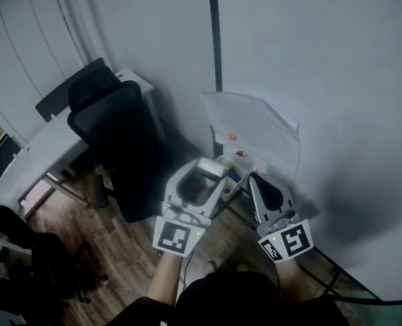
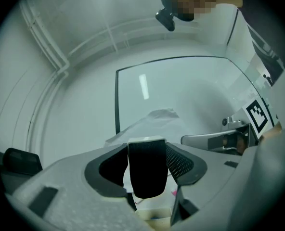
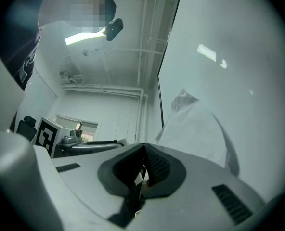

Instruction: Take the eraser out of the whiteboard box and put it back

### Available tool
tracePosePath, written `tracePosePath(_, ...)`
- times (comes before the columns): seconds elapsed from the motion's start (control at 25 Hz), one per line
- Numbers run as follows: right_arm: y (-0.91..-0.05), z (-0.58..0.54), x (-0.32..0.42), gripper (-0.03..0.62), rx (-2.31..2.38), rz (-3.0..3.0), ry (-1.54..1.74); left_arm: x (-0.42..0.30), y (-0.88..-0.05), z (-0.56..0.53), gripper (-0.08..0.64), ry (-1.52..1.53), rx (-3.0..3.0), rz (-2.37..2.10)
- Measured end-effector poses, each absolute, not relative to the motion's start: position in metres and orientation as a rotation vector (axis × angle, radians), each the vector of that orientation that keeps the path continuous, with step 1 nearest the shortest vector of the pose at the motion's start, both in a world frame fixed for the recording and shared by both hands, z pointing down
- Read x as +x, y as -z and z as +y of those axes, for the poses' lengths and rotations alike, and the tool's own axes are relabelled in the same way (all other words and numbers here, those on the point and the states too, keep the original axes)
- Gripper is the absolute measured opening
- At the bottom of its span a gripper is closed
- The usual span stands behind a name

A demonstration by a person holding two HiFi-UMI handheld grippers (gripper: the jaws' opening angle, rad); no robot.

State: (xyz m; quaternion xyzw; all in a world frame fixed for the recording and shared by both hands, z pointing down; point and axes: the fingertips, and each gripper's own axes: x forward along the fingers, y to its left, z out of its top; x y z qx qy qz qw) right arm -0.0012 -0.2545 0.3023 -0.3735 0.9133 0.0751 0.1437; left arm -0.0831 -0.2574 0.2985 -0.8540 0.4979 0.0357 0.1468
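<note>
Left gripper view shows the left gripper (image 2: 146, 163) clamped on the eraser (image 2: 145, 179): both jaws press the sides of its black felt body, and the white top faces the whiteboard (image 2: 181, 90). In the head view the eraser is outside the whiteboard box (image 1: 240, 184), held just beside the box's left edge and a little above it. The box hangs low on the board, near the board's dark left edge, under a loose sheet of paper (image 1: 255, 131). Some markers, one red (image 1: 242, 153), lie inside it.

The right gripper (image 3: 143, 170) has its jaws almost together and carries nothing. It hovers close to the right side of the box.

I think the eraser is out and the return is what remains. The main risk is at the box rim: if the eraser comes down tilted or too far left, it can catch the rim and turn between the pads, because the felt is soft. It may also land on the markers and not sit flat. The right gripper is near enough to be bumped.
</note>
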Motion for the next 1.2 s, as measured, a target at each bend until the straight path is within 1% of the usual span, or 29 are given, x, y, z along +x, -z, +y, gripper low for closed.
tracePosePath(0.36, -0.290, -0.250, 0.002, 0.003, -1.034, 2.615, -0.252, -0.084, -0.283, -0.248, 0.232, -0.115, -2.385, 1.444)
tracePosePath(0.64, -0.291, -0.248, 0.001, 0.003, -1.027, 2.614, -0.239, -0.086, -0.287, -0.247, 0.232, -0.084, -2.375, 1.465)
tracePosePath(1.2, -0.293, -0.248, -0.003, 0.003, -1.026, 2.626, -0.245, -0.094, -0.286, -0.245, 0.232, -0.126, -2.384, 1.463)
